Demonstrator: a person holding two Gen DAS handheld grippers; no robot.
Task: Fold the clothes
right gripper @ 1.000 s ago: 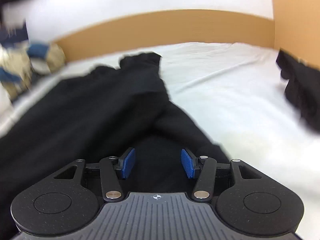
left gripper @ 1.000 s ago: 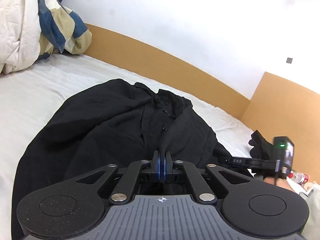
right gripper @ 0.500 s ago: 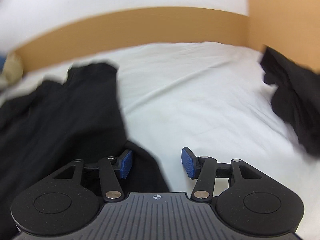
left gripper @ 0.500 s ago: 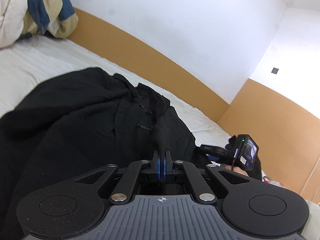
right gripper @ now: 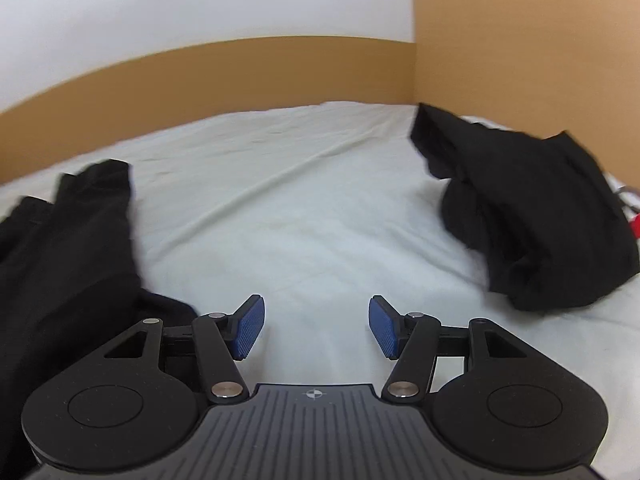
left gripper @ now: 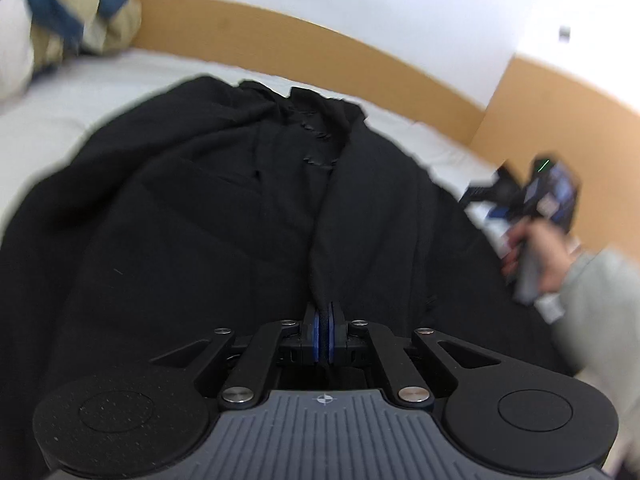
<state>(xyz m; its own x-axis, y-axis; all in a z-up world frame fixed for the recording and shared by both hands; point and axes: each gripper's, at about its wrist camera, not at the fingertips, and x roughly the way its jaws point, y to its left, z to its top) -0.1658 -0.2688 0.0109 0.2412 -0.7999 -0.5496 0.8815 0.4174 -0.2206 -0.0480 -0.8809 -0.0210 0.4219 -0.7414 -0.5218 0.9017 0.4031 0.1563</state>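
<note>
A large black garment (left gripper: pixel 200 220) lies spread and rumpled on the white bed sheet (right gripper: pixel 300 200). My left gripper (left gripper: pixel 323 336) is shut on a raised fold of its near edge, the blue pads pinching the cloth. In the right wrist view the same black garment (right gripper: pixel 68 240) fills the left side. My right gripper (right gripper: pixel 316 322) hovers over bare sheet just right of that cloth; its jaws are opening and nothing is between them. In the left wrist view the right gripper (left gripper: pixel 516 196) shows blurred, with a hand (left gripper: pixel 536 248) holding it.
A second black garment (right gripper: pixel 532 220) lies crumpled at the right by the tan side panel (right gripper: pixel 520 40). A tan headboard (left gripper: pixel 320 48) runs along the back. A blue and beige pillow (left gripper: pixel 68 28) sits at the far left. White sheet separates the two garments.
My right gripper has swung right, off the black garment and over bare sheet, and its jaws have spread wider. The left gripper still pinches the fold and has shifted and rolled.
</note>
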